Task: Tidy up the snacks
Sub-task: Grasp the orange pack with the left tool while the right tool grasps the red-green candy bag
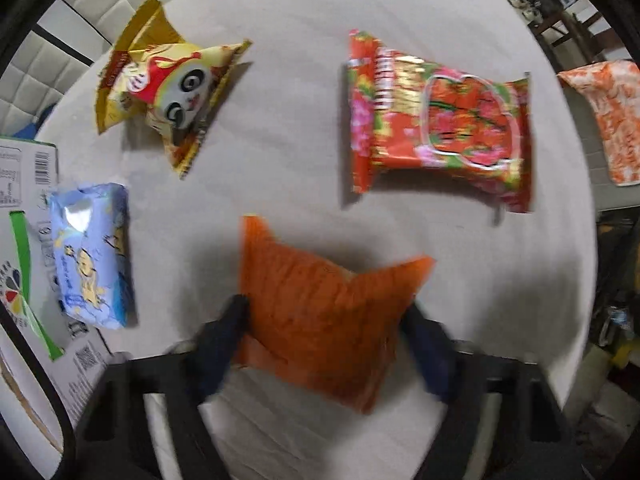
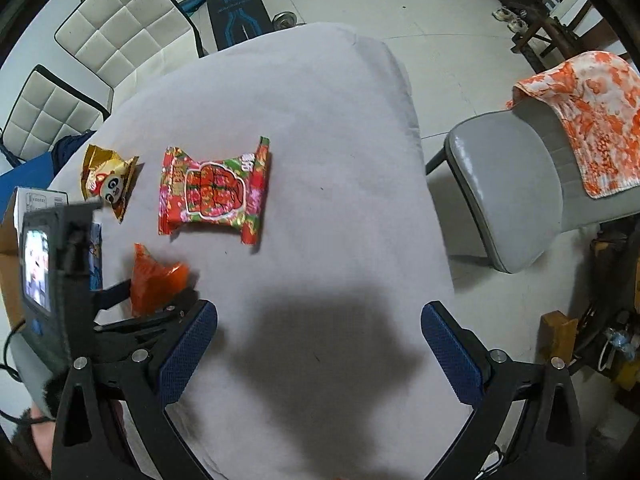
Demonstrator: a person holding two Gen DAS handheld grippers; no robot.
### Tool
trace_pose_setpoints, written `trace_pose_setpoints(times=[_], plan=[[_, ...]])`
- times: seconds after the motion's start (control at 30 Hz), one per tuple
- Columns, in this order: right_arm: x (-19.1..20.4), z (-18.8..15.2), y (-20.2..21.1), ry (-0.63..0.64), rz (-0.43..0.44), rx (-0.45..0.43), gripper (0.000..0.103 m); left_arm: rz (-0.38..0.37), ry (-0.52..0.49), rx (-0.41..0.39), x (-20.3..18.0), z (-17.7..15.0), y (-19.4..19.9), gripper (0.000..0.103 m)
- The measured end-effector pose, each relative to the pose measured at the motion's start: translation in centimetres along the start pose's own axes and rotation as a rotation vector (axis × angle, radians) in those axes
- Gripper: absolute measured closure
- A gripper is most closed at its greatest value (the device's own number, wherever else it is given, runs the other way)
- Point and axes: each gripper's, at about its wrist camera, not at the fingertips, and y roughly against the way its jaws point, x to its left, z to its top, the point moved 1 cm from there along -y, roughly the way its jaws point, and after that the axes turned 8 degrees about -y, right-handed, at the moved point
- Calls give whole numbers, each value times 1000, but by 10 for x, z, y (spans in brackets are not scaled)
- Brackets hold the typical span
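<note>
Left gripper (image 1: 324, 340) pinches the orange packet (image 1: 320, 316) at lower centre, above the table (image 1: 304, 160); no print legible. Right gripper (image 2: 320, 344) spread, empty. Panda bag (image 1: 160, 88) upper left, red floral pack (image 1: 440, 120) upper right, blue pack (image 1: 92, 256) on the box (image 1: 24, 208) at left.

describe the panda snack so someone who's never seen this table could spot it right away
Start at the grey-covered table and go to its side nearest the white quilted chairs. There, left of the big red floral pack, lies the panda pack. It is the only gold-yellow wrapper, with a black-and-white panda face on it.
</note>
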Motion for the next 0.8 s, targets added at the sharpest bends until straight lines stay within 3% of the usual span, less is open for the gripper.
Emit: trace_pose_setpoints(times=[0.07,0.37,0.57,0.77,0.8], plan=[[6,7,-5,-2,16,6,0,-10,10,-7,8,-3,0,48],[65,51,-53,-68,110,66,0,-41,272,-39,81,0,8,49],[94,67,-87,-104,63,96,0,-52,329,-50,97,7,10,49],[105,74,-115,-145,56,121,0,-38,321,-49,94,22,11,50],[107,73,-115,-142,44,115,4,-37,318,-47,95,23,10,50]])
